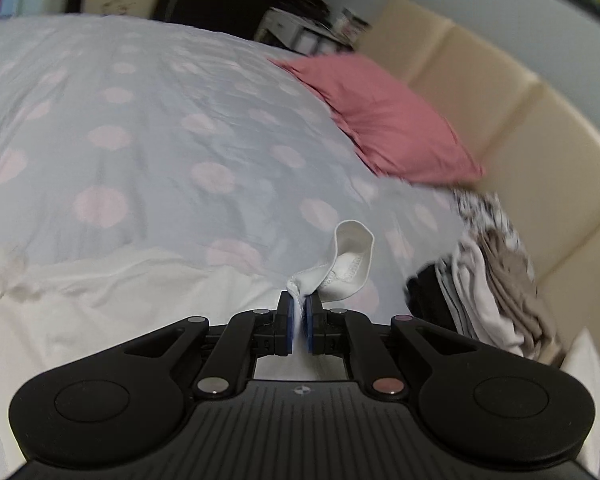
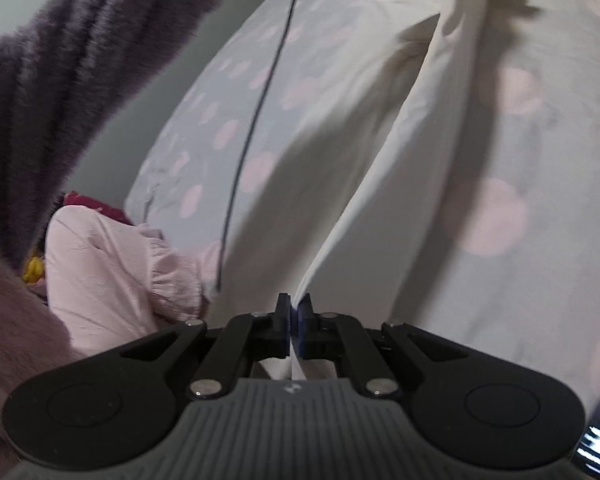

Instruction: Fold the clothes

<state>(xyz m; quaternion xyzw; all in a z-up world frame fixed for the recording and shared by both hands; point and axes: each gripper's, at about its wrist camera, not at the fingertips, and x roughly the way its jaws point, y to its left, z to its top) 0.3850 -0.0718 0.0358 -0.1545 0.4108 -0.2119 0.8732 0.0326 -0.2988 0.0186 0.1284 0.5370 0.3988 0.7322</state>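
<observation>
Both tongs pinch one white garment over a polka-dot bed.

Left wrist view: the left tongs are closed on a bunched edge of the white garment, a hemmed loop standing up past the pads; the rest lies on the dotted duvet, with a pink pillow and a clothes pile near the padded headboard.
Right wrist view: the right tongs are closed on a garment fold, the cloth stretching away over the duvet; a fuzzy purple sleeve and a black cable sit at left.
</observation>
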